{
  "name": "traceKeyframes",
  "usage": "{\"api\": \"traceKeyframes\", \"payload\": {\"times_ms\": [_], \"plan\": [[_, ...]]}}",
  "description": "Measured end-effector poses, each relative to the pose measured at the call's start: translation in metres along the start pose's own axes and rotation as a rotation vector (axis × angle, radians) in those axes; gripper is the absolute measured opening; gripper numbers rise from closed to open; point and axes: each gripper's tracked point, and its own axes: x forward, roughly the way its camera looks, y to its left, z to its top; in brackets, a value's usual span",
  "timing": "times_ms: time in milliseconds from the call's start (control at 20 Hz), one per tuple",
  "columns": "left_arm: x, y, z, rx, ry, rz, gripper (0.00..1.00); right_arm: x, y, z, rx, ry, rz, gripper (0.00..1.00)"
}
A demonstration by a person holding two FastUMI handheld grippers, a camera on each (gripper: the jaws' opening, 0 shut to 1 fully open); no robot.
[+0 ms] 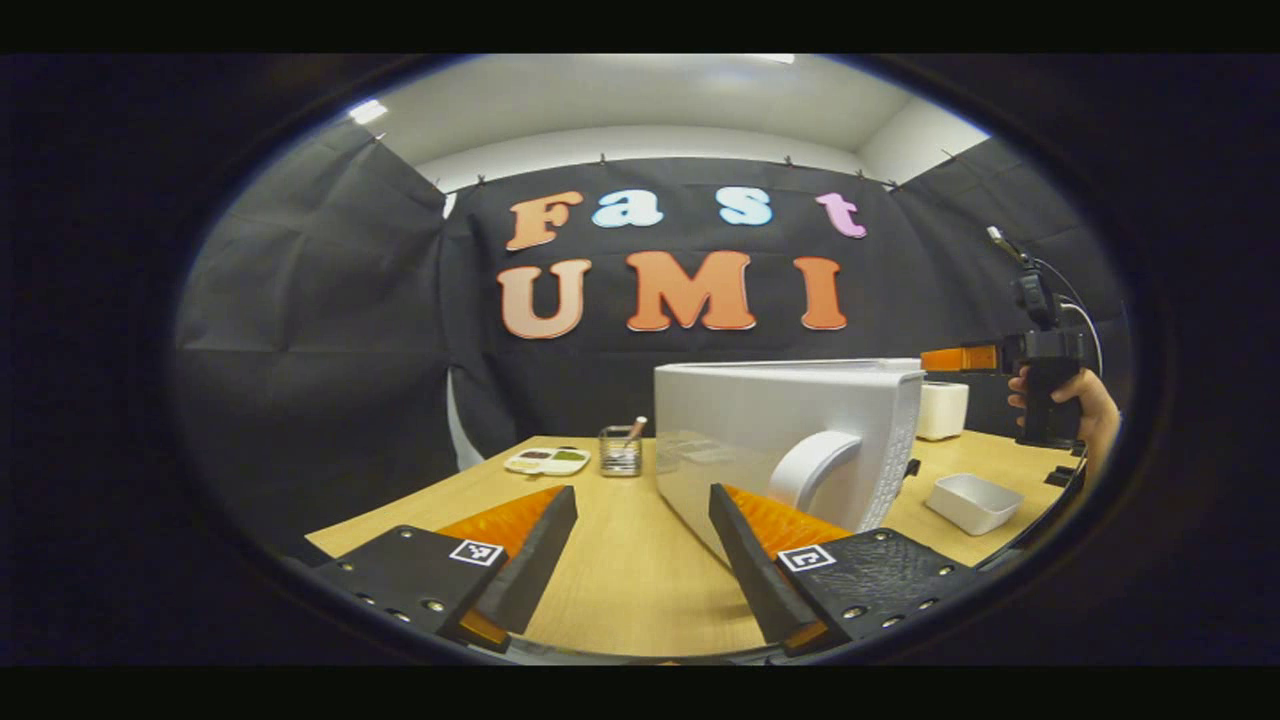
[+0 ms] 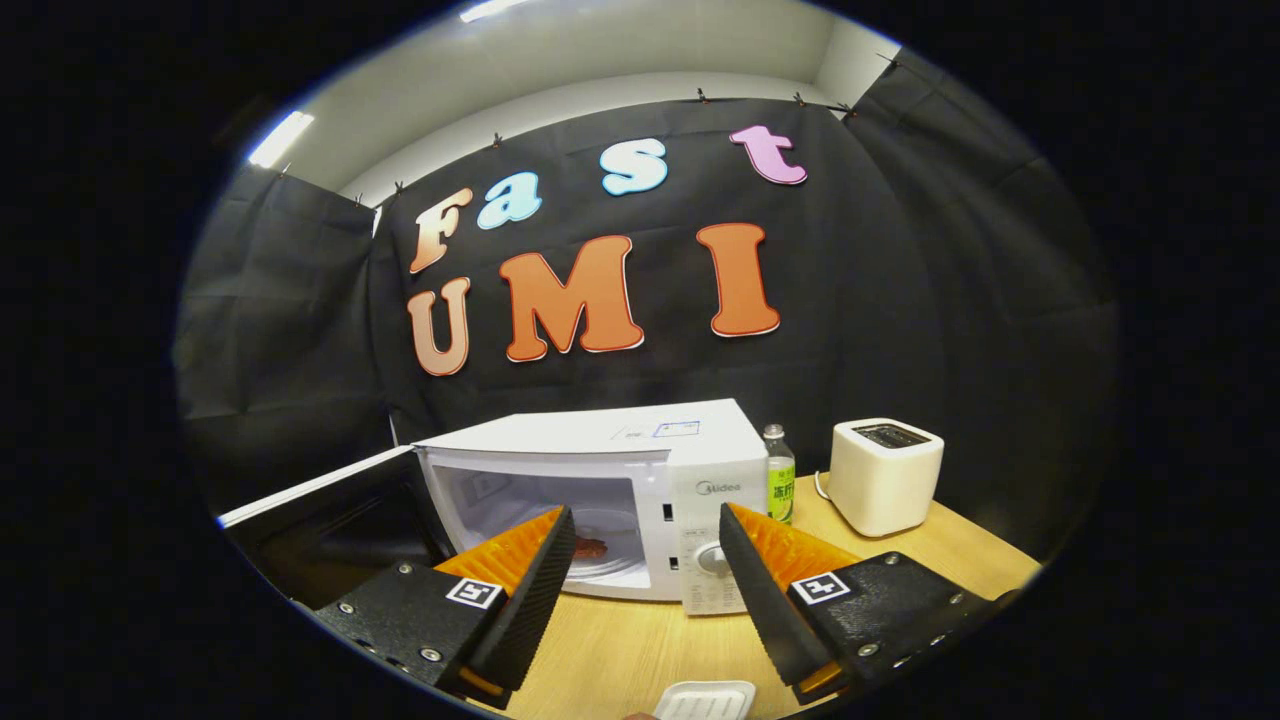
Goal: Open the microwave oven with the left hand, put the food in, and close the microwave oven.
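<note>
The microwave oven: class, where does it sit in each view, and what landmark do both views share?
Left gripper view: microwave oven right of centre, its open door edge-on, handle facing the camera.
Right gripper view: microwave oven centre, door swung open leftward, food inside.
Shared landmark: the white toaster on the table, right of it.

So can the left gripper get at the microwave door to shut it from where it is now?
Probably yes. The left gripper is open and empty, and the door stands swung open just ahead of its jaws, handle facing it. Only bare table lies between, and the right gripper is off beyond the door.
</note>
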Motion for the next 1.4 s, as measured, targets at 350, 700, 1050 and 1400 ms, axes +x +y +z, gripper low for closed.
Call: {"api": "traceKeyframes", "payload": {"times_ms": [350, 700, 1050, 1400], "plan": [[0.046, -0.087, 0.001, -0.004, -0.001, -0.165, 0.83, -0.032, -0.048, 0.005, -0.033, 0.015, -0.016, 0.92], [0.1, -0.157, -0.023, -0.048, 0.083, -0.261, 0.83, -0.052, -0.088, 0.009, -0.031, 0.009, -0.044, 0.92], [0.15, -0.213, -0.037, -0.041, 0.127, -0.311, 0.41, -0.059, -0.105, 0.009, -0.045, 0.004, -0.055, 0.92], [0.195, -0.248, -0.044, -0.026, 0.155, -0.345, 0.12, -0.06, -0.103, 0.01, -0.056, -0.005, -0.05, 0.92]]}}
